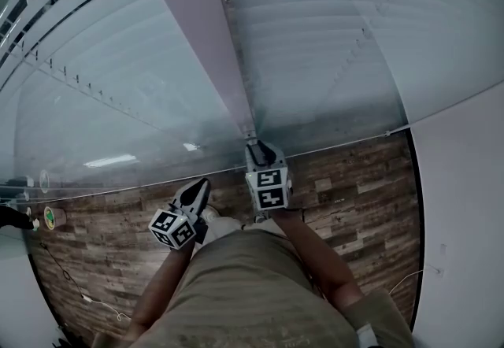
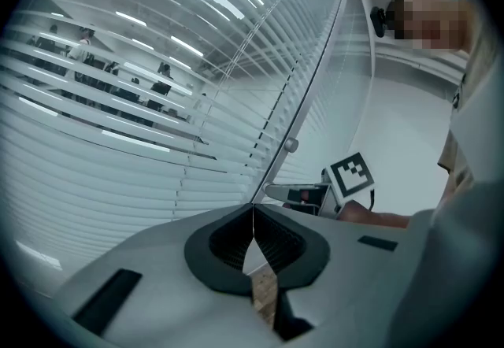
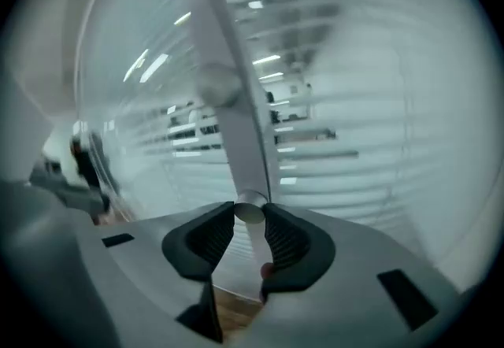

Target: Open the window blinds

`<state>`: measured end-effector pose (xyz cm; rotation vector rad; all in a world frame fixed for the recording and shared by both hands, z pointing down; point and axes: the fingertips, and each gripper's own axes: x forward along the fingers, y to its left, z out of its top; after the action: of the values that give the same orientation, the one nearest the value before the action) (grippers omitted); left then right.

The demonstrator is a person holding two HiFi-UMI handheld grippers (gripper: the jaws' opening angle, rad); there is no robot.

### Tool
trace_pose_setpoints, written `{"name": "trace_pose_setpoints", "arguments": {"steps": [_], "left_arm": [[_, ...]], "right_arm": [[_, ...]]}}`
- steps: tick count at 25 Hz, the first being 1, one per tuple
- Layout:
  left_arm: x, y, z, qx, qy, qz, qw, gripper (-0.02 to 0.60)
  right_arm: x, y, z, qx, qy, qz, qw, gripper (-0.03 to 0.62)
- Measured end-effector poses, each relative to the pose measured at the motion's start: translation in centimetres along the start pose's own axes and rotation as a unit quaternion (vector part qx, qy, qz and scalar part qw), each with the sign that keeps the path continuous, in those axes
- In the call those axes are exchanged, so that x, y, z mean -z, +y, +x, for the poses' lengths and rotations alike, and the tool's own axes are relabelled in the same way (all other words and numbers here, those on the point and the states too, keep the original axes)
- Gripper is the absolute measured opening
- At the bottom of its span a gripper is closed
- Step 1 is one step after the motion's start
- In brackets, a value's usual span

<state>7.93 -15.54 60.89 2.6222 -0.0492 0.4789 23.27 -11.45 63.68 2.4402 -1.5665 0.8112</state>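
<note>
The person [image 1: 260, 291] is standing right up against the window blinds [image 1: 331, 39], looking steeply down past both grippers to a wood-plank floor [image 1: 354, 181]. The right gripper [image 3: 250, 216] is reaching forward and slightly down, and its jaws are clamping the round bottom end of the pale tilt wand [image 3: 240, 142]. The wand's tip is sitting right between the ribbed pads, and the shaft is rising from there up across the slats. The picture from that gripper is smearing, so finer detail on the wand is not showing.

The left gripper [image 2: 253, 209] is hanging off to the left and a little lower, apart from the blinds. Its jaws are pressing fully together with nothing between them. From its own camera the right gripper is showing just beside the wand's lower end, marker cube facing out.

The blinds are filling the whole wall ahead. On the left side the slats are tilting with gaps between them, and a lit office [image 2: 118, 79] with ceiling lights is showing through those gaps. In the head view, the slats to the right of the wand are lying flat and pale, with cords running down them.
</note>
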Motion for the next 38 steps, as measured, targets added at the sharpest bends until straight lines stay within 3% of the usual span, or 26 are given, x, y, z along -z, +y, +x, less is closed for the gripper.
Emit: {"name": "trace_pose_setpoints", "arguments": {"steps": [2,4,15,22,26,28,29,31,32,33,36,38], "left_arm": [[0.0,0.0,0.0,-0.001,0.0,0.0,1.0,0.015],[0.1,-0.1,0.1,-0.001,0.0,0.0,1.0,0.015],[0.1,-0.3,0.2,-0.001,0.0,0.001,1.0,0.015],[-0.6,-0.5,0.1,0.003,-0.003,0.006,1.0,0.015],[-1.9,-3.3,0.6,0.048,-0.013,0.005,0.9988,0.015],[-2.3,-5.1,1.4,0.08,-0.021,-0.008,0.9966,0.017],[-2.6,-5.5,1.9,0.099,-0.026,-0.023,0.9944,0.027],[-3.8,-6.0,2.5,0.152,-0.044,-0.068,0.985,0.127],[-4.9,-6.6,2.5,0.184,-0.057,-0.09,0.9771,0.205],[-5.9,-7.6,2.4,0.217,-0.069,-0.108,0.9677,0.242],[-8.0,-10.6,1.7,0.296,-0.092,-0.139,0.9405,0.259],[-7.9,-10.5,2.3,0.316,-0.104,-0.161,0.9293,0.259]], "right_arm": [[-0.2,0.4,-0.1,0.066,0.01,-0.171,0.983,0.129],[0.0,0.4,-0.2,0.081,0.008,-0.222,0.972,0.129],[0.1,0.3,-0.2,0.028,-0.007,-0.122,0.992,0.129],[-0.3,0.4,-1.2,-0.059,-0.023,-0.026,0.998,0.132],[-1.4,0.4,-4.2,-0.11,-0.017,0.013,0.994,0.147],[-1.7,1.1,-6.0,-0.159,-0.016,0.04,0.986,0.147],[-1.9,1.9,-6.4,-0.188,-0.014,0.055,0.98,0.155],[-2.7,4.2,-6.8,-0.243,-0.011,0.088,0.966,0.186],[-3.4,5.2,-6.9,-0.264,-0.011,0.104,0.959,0.204],[-4.2,6.1,-7.3,-0.28,-0.013,0.118,0.953,0.215],[-5.8,8.0,-7.8,-0.315,-0.016,0.145,0.938,0.218],[-5.2,9.2,-6.8,-0.336,-0.011,0.145,0.93,0.218]]}}
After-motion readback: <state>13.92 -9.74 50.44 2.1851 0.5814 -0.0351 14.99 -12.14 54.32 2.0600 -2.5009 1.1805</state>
